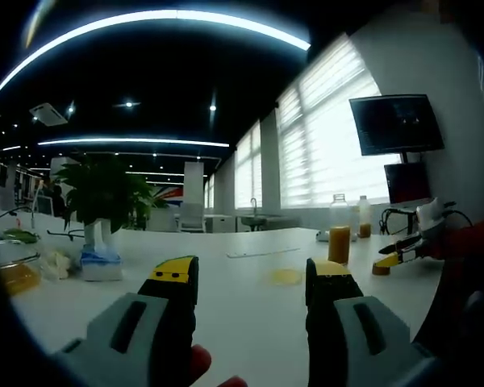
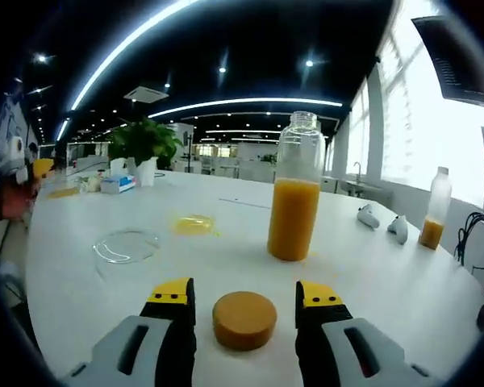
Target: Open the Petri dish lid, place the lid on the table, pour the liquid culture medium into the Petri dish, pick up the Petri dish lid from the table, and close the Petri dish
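Note:
In the right gripper view my right gripper is open, its jaws standing either side of a brown bottle cap on the white table without touching it. Beyond it stands an uncapped glass bottle half full of orange medium. The clear Petri dish lid lies flat to the left, apart from the Petri dish, which holds yellow liquid. My left gripper is open and empty, low over the table. Past it lie the dish, the bottle, the cap and the right gripper.
A potted plant and a tissue box stand at the table's far left. A small bottle and two white objects sit far right. Monitors hang on the wall. A red sleeve shows at the right.

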A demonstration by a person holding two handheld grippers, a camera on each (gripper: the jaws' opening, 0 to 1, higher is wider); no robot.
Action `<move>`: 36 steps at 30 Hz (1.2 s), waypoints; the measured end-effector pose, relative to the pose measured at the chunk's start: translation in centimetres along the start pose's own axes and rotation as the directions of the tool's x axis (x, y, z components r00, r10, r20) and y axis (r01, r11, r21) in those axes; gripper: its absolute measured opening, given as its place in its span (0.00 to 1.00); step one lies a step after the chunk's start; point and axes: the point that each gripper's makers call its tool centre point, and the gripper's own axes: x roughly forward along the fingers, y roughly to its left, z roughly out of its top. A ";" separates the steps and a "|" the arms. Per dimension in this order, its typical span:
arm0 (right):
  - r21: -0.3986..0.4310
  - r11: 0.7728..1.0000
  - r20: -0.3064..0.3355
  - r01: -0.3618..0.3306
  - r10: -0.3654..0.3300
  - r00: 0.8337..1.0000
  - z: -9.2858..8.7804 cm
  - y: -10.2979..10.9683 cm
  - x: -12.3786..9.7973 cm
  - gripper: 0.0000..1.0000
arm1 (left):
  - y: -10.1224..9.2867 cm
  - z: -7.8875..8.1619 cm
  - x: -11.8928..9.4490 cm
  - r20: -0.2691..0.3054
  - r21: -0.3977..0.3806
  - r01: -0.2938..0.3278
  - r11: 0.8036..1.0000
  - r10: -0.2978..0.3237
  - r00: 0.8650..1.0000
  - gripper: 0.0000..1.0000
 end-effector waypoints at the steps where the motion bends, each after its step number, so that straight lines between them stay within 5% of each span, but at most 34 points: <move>1: -0.003 1.000 -0.010 -0.001 0.001 1.000 -0.3 0.0 0.1 0.43 | 0.0 0.0 0.0 0.001 0.000 0.000 1.000 0.000 1.000 0.45; 9: 0.002 1.000 -0.118 -0.021 0.021 0.993 -2.6 0.2 0.7 0.39 | -0.1 -0.1 0.3 0.003 -0.005 0.001 1.000 -0.001 1.000 0.45; 26: 0.053 0.999 -0.152 -0.008 0.016 0.988 -3.5 -0.4 1.6 0.31 | 0.1 -0.3 0.5 0.007 -0.018 -0.003 1.000 0.003 1.000 0.45; 36: 0.083 0.996 -0.103 -0.021 0.029 0.994 -0.4 -0.3 1.8 0.30 | 0.3 -0.6 0.8 0.008 -0.036 -0.010 0.999 0.011 1.000 0.45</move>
